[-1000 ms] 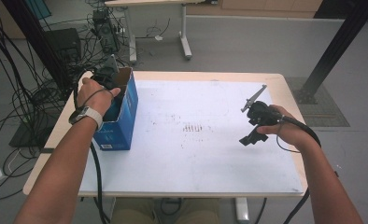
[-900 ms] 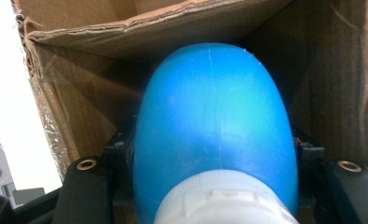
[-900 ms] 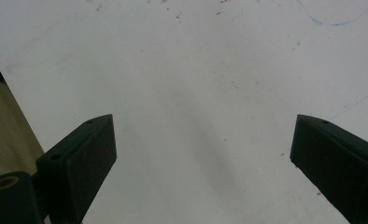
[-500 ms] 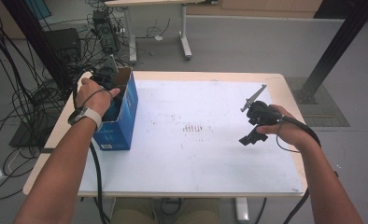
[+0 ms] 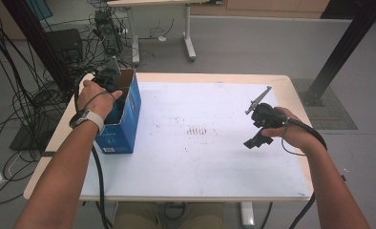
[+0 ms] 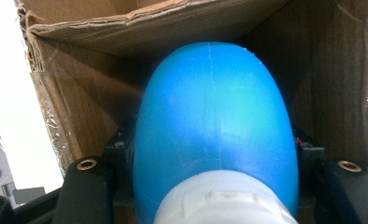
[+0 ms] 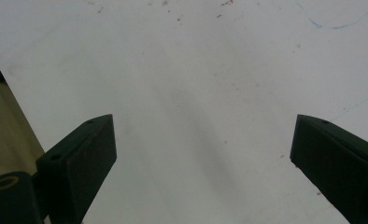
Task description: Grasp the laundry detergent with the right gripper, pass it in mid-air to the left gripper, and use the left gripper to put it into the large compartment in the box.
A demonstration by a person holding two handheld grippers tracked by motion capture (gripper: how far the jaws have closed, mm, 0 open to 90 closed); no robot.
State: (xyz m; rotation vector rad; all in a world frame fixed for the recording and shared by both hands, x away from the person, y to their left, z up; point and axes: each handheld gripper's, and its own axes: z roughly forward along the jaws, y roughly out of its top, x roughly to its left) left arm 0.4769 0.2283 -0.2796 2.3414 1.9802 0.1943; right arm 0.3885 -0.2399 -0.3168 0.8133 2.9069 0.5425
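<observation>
High view. The left gripper (image 5: 110, 85) dips into the open top of a blue box (image 5: 129, 119) standing at the table's (image 5: 200, 162) nine o'clock edge; the hand (image 5: 96, 98) covers most of it, and the box walls hide what lies between the jaws. The right gripper (image 5: 258, 131) is held above the white tabletop at about three o'clock, well apart from the box, its jaws aimed down and toward seven o'clock.

Left gripper view. A blue bottle (image 6: 215, 135) with a white cap (image 6: 224, 200) sits between the two black jaws, which close on its sides. The bottle's long axis runs from six to twelve o'clock: cap at six o'clock, nearest the camera, rounded base pointing to twelve o'clock into the box. Brown cardboard walls surround it; whether the base touches the cardboard cannot be told, the picture being too close.

Right gripper view. The right gripper (image 7: 203, 158) shows its jaws spread wide, at seven and four o'clock, with nothing between them; bare tabletop lies beyond.
</observation>
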